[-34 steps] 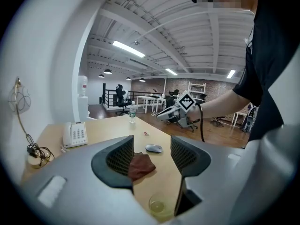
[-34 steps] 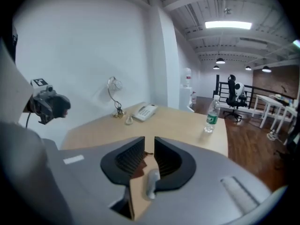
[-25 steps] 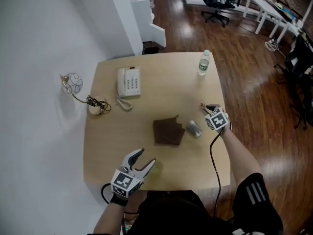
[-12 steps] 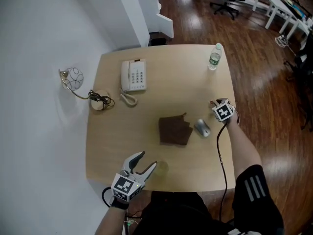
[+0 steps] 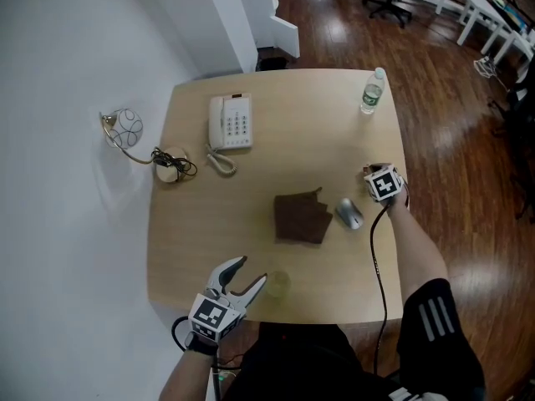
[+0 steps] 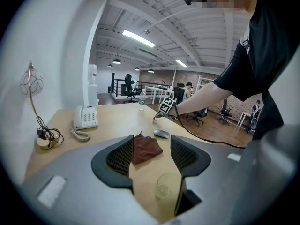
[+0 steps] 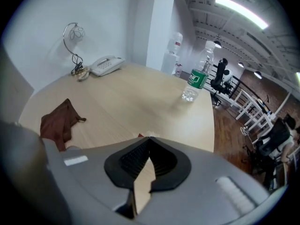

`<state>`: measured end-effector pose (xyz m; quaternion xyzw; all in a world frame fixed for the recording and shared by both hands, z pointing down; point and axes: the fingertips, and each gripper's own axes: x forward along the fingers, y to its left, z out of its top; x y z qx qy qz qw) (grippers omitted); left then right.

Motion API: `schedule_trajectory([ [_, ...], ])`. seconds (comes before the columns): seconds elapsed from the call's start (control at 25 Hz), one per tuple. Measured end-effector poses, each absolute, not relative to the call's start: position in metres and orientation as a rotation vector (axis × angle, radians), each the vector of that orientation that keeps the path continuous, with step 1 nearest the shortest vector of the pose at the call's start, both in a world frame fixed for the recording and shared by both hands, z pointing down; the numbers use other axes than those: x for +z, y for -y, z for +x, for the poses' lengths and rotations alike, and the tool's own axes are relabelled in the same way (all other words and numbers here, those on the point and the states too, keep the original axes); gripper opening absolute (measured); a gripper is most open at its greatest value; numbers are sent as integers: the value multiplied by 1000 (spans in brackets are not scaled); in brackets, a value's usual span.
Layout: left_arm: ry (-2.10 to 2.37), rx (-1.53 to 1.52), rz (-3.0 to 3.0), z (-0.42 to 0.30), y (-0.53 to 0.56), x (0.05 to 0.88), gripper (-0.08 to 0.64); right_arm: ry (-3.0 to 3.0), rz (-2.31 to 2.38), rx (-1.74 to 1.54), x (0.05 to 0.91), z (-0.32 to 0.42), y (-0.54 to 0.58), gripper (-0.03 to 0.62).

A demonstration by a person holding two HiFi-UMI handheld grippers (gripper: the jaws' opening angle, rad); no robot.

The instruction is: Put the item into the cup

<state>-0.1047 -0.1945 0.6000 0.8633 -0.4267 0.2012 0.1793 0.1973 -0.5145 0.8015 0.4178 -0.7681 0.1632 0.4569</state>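
Observation:
A clear cup (image 5: 277,284) stands near the table's front edge. In the left gripper view the cup (image 6: 168,191) sits low between the jaws, close against the right-hand finger, not squeezed. My left gripper (image 5: 248,274) (image 6: 151,146) is open beside it. At the table's right edge my right gripper (image 5: 369,172) (image 7: 149,138) hovers with its jaws closed together. A sliver of a small red item (image 7: 139,135) shows at the tips. Most of that item is hidden by the jaws.
A brown cloth (image 5: 301,217) and a grey mouse (image 5: 349,214) lie mid-table, left of the right gripper. A water bottle (image 5: 372,92) stands at the far right corner. A white phone (image 5: 230,122), a cable puck (image 5: 170,164) and a wire lamp (image 5: 125,128) sit at the far left.
The head view has shifted a little. My right gripper has drifted slightly toward the table's far side, away from the mouse. The left gripper stays open by the cup.

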Motion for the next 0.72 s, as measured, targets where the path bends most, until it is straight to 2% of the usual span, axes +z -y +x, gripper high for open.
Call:
schedule_trajectory([
  [0.36,1197,541,2504,-103,204,582,242,2163,1038,438,717,148,490,8],
  [0.72,1185,484,2564,-103,195,565,242,2459,818,381,620,43,371,8],
])
